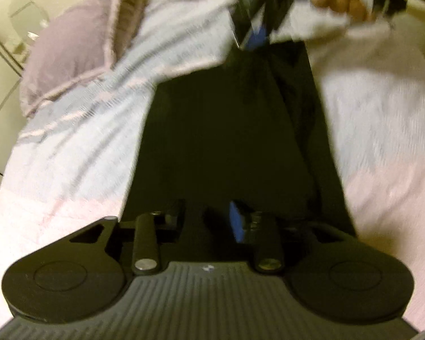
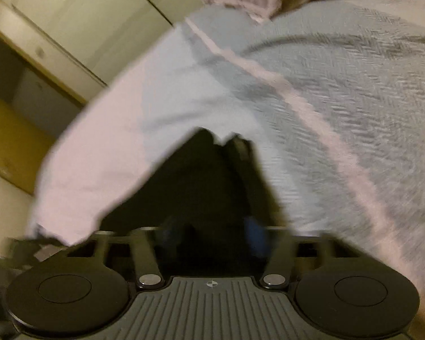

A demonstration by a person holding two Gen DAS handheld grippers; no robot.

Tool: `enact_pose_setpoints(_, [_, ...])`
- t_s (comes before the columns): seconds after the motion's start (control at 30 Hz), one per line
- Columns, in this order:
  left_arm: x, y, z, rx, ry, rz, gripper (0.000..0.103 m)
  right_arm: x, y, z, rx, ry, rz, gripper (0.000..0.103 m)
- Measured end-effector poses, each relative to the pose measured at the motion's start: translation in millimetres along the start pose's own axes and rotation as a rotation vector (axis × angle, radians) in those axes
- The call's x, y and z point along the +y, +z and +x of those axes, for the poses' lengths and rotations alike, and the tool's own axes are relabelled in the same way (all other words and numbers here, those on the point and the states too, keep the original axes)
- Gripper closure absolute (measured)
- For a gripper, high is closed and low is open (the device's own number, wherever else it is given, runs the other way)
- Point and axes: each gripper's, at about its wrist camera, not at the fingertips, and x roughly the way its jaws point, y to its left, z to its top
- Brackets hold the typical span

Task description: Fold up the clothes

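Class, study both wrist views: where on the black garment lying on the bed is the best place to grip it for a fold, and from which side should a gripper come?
Grip the black garment at its end edges, coming from each end along its length. It lies as a long strip on the bedspread, and the left gripper and right gripper sit at opposite ends. Blur hides their grip.

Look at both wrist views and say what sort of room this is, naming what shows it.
Most likely a bedroom. A pale textured bedspread covers a bed, a lilac pillow lies at its head, and cream wardrobe-like doors stand beside it. A dark garment is spread on the bed.
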Motion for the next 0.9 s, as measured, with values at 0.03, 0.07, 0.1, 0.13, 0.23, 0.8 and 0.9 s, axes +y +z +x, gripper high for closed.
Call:
enact_pose_setpoints(0.03, [0,3,-6,-0.024,0.006,-0.012,0.059,-3,2,-3,-0.019,-0.017,0.012,0.073])
enact_pose_setpoints(0.07, [-3,7,-12,-0.059,0.005,-0.017,0.056,-6,4,-5,-0.038,-0.035,0.024,0.073])
enact_pose_setpoints(0.1, [-6,11,-14,-0.085,-0.007,-0.018,0.056,-8,5,-8,-0.057,-0.052,0.037,0.073])
enact_pose_setpoints(0.13, [-9,16,-16,-0.109,-0.02,-0.019,0.056,-11,7,-12,-0.078,-0.068,0.046,0.074])
enact_pose_setpoints(0.23, [-19,31,-12,-0.157,-0.085,-0.017,0.056,-1,-3,-41,-0.15,-0.018,0.042,0.074])
enact_pose_setpoints(0.8, [-87,40,34,-0.088,-0.176,0.316,0.075,37,-67,-80,-0.107,-0.091,-0.056,0.072])
enact_pose_setpoints(0.9, [-92,37,34,-0.091,-0.163,0.345,0.072,61,-65,-67,-0.08,-0.008,-0.135,0.072])
